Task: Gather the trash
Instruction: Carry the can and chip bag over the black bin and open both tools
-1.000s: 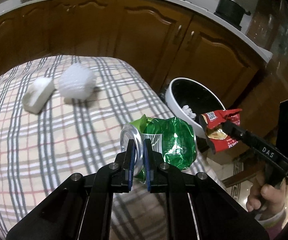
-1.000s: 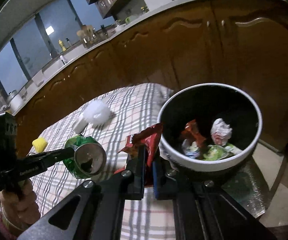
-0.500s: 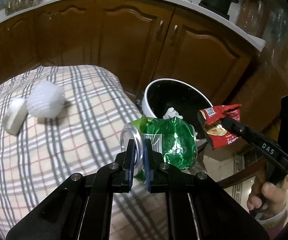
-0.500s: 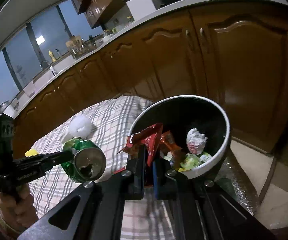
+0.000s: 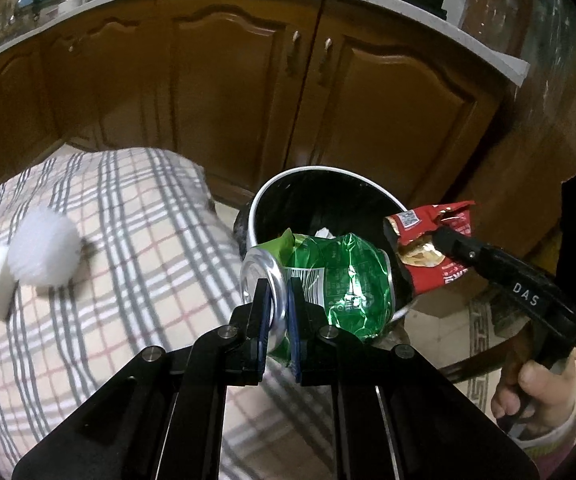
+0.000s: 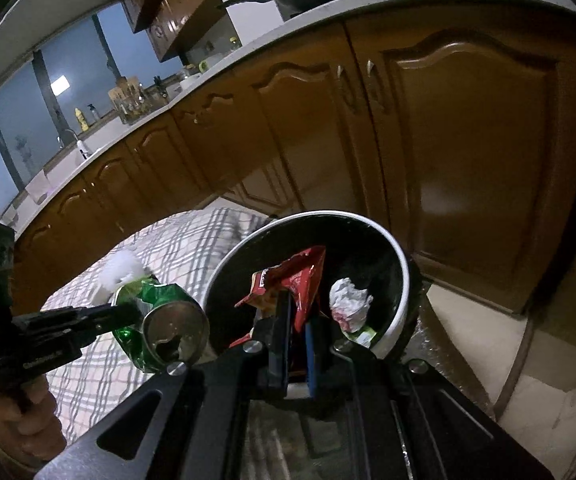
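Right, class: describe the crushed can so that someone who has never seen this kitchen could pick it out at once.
Find the checked tablecloth in front of the brown cupboards, then the white-rimmed bin at its edge. Between them, the left gripper pinches the crushed green can by its silver top rim. Its shiny green metal sets it apart from the red wrapper beside it.

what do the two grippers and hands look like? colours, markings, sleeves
Both are black handheld units. Left gripper: blue pads on black fingers, silver bolts on the linkage. Right gripper: same build; in the left view its finger bears white "DAS" lettering and a green light glows on its body. Bare right hand with a pale cuff; bare left hand.
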`<action>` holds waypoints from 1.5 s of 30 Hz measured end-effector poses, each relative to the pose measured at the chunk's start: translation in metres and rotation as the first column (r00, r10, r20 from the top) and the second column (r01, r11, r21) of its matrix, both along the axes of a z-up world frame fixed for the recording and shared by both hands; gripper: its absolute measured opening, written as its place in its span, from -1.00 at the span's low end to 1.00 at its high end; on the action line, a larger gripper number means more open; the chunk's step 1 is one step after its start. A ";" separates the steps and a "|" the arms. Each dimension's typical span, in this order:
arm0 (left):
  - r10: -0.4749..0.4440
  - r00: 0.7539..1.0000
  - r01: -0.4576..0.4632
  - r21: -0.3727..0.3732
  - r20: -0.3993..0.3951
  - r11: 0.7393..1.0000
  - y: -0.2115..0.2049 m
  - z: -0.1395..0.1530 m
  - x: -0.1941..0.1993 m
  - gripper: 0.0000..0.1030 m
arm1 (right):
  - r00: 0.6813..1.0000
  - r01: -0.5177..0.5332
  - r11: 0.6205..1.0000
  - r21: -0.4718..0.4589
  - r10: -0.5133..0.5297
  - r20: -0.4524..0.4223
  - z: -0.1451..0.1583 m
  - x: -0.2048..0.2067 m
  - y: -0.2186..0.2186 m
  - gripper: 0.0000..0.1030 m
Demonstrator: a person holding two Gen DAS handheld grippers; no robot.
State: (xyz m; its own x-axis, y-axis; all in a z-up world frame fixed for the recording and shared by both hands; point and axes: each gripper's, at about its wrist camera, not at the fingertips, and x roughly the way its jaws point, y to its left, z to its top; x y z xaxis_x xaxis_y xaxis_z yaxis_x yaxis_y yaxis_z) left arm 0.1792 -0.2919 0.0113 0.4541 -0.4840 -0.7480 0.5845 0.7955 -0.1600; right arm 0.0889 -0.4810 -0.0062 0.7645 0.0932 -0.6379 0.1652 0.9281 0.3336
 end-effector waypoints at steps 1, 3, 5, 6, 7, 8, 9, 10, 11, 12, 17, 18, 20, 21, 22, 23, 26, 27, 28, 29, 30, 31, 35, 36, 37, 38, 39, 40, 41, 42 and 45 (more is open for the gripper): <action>-0.004 1.000 0.004 0.006 0.002 1.000 -0.004 0.000 0.003 -0.85 | 1.000 0.001 1.000 -0.002 -0.001 -0.004 -0.001 0.002 -0.002 -0.89; -0.007 1.000 0.007 0.018 0.001 1.000 -0.013 -0.001 0.009 -0.85 | 1.000 0.003 1.000 -0.010 -0.003 -0.019 -0.003 0.009 -0.006 -0.89; -0.010 1.000 0.010 0.023 0.000 1.000 -0.019 -0.001 0.013 -0.85 | 0.999 0.004 1.000 -0.014 -0.004 -0.036 -0.006 0.015 -0.010 -0.89; -0.011 1.000 0.011 0.028 0.003 1.000 -0.023 -0.001 0.016 -0.85 | 0.999 0.004 1.000 -0.014 -0.004 -0.043 -0.006 0.017 -0.011 -0.89; -0.012 1.000 0.012 0.033 0.005 0.999 -0.026 -0.001 0.018 -0.85 | 0.999 0.005 1.000 -0.019 -0.006 -0.052 -0.008 0.020 -0.013 -0.89; -0.013 1.000 0.013 0.036 0.005 0.999 -0.028 -0.001 0.020 -0.85 | 0.998 0.005 1.000 -0.022 -0.006 -0.057 -0.009 0.022 -0.014 -0.89; -0.015 1.000 0.015 0.043 0.005 0.999 -0.031 -0.002 0.022 -0.85 | 0.998 0.004 1.000 -0.026 -0.005 -0.061 -0.010 0.024 -0.015 -0.89; -0.016 1.000 0.016 0.048 0.005 0.999 -0.033 -0.003 0.024 -0.85 | 0.998 0.003 1.000 -0.029 -0.004 -0.064 -0.010 0.025 -0.015 -0.89; -0.017 1.000 0.017 0.053 0.004 0.998 -0.034 -0.004 0.025 -0.85 | 0.998 0.002 0.999 -0.033 -0.004 -0.067 -0.011 0.027 -0.016 -0.89; -0.018 1.000 0.018 0.059 0.003 0.998 -0.036 -0.005 0.027 -0.85 | 0.998 0.001 0.999 -0.036 -0.003 -0.070 -0.011 0.028 -0.016 -0.89; -0.028 1.000 0.029 0.073 -0.005 0.997 -0.044 -0.010 0.028 -0.85 | 0.996 -0.007 0.999 -0.040 0.004 -0.089 -0.015 0.034 -0.019 -0.89; -0.032 0.999 0.032 0.077 -0.006 0.997 -0.046 -0.010 0.028 -0.85 | 0.995 -0.009 0.999 -0.041 0.005 -0.097 -0.016 0.036 -0.020 -0.89; -0.039 0.999 0.039 0.086 -0.003 0.996 -0.048 -0.012 0.027 -0.85 | 0.994 -0.013 0.999 -0.042 0.008 -0.107 -0.019 0.038 -0.020 -0.89; -0.041 0.999 0.041 0.091 -0.005 0.995 -0.050 -0.013 0.028 -0.85 | 0.994 -0.015 0.999 -0.044 0.010 -0.110 -0.019 0.040 -0.020 -0.89; -0.042 0.999 0.043 0.094 -0.007 0.995 -0.051 -0.014 0.029 -0.85 | 0.993 -0.017 0.999 -0.048 0.012 -0.114 -0.019 0.043 -0.020 -0.89; -0.043 0.999 0.043 0.097 -0.008 0.994 -0.053 -0.015 0.029 -0.85 | 0.993 -0.019 0.999 -0.050 0.013 -0.116 -0.019 0.044 -0.020 -0.89; -0.043 0.999 0.044 0.105 -0.014 0.993 -0.055 -0.018 0.031 -0.85 | 0.992 -0.022 0.998 -0.056 0.015 -0.123 -0.019 0.046 -0.020 -0.88; -0.043 0.999 0.045 0.106 -0.016 0.993 -0.056 -0.019 0.032 -0.85 | 0.992 -0.023 0.998 -0.059 0.015 -0.125 -0.019 0.047 -0.020 -0.88; -0.043 0.999 0.045 0.107 -0.018 0.993 -0.057 -0.020 0.032 -0.85 | 0.991 -0.024 0.998 -0.061 0.016 -0.129 -0.019 0.048 -0.020 -0.88; -0.043 0.999 0.045 0.107 -0.021 0.993 -0.058 -0.021 0.033 -0.85 | 0.991 -0.025 0.998 -0.062 0.017 -0.132 -0.020 0.049 -0.020 -0.88; -0.044 0.999 0.046 0.107 -0.025 0.993 -0.058 -0.021 0.034 -0.85 | 0.991 -0.027 0.998 -0.064 0.018 -0.136 -0.020 0.051 -0.020 -0.87; -0.046 0.998 0.049 0.104 -0.030 0.993 -0.059 -0.021 0.034 -0.84 | 0.990 -0.030 0.997 -0.067 0.020 -0.141 -0.021 0.053 -0.020 -0.81; -0.047 0.998 0.050 0.088 -0.035 0.995 -0.057 -0.018 0.032 -0.30 | 0.986 -0.035 0.997 -0.063 0.024 -0.167 -0.026 0.060 -0.022 -0.53; -0.043 0.999 0.044 0.081 -0.018 0.996 -0.054 -0.016 0.030 -0.15 | 0.986 -0.028 0.998 -0.055 0.019 -0.167 -0.026 0.060 -0.024 -0.20; -0.040 0.999 0.040 0.077 -0.008 0.996 -0.052 -0.015 0.029 -0.13 | 0.987 -0.023 0.999 -0.047 0.016 -0.160 -0.026 0.059 -0.025 0.00; -0.036 0.999 0.037 0.073 -0.004 0.997 -0.049 -0.015 0.028 -0.13 | 0.988 -0.018 0.999 -0.042 0.011 -0.151 -0.025 0.057 -0.026 0.01; -0.032 0.999 0.033 0.062 -0.010 0.998 -0.044 -0.014 0.027 -0.13 | 0.990 -0.012 0.999 -0.039 0.007 -0.143 -0.024 0.055 -0.027 0.01; -0.028 1.000 0.029 0.046 -0.014 0.999 -0.039 -0.014 0.025 -0.13 | 0.991 -0.006 0.999 -0.032 0.002 -0.136 -0.024 0.051 -0.028 0.01; -0.022 1.000 0.023 0.034 -0.017 0.999 -0.033 -0.014 0.024 -0.13 | 0.991 -0.001 1.000 -0.026 -0.003 -0.132 -0.023 0.049 -0.029 0.01; -0.010 1.000 0.010 0.020 -0.020 1.000 -0.025 -0.014 0.021 -0.13 | 0.992 0.007 1.000 -0.016 -0.009 -0.126 -0.022 0.045 -0.029 0.01; 0.029 0.999 -0.030 -0.024 -0.040 0.999 0.003 -0.019 0.012 -0.11 | 0.996 0.021 1.000 0.014 -0.019 -0.092 -0.019 0.031 -0.025 0.19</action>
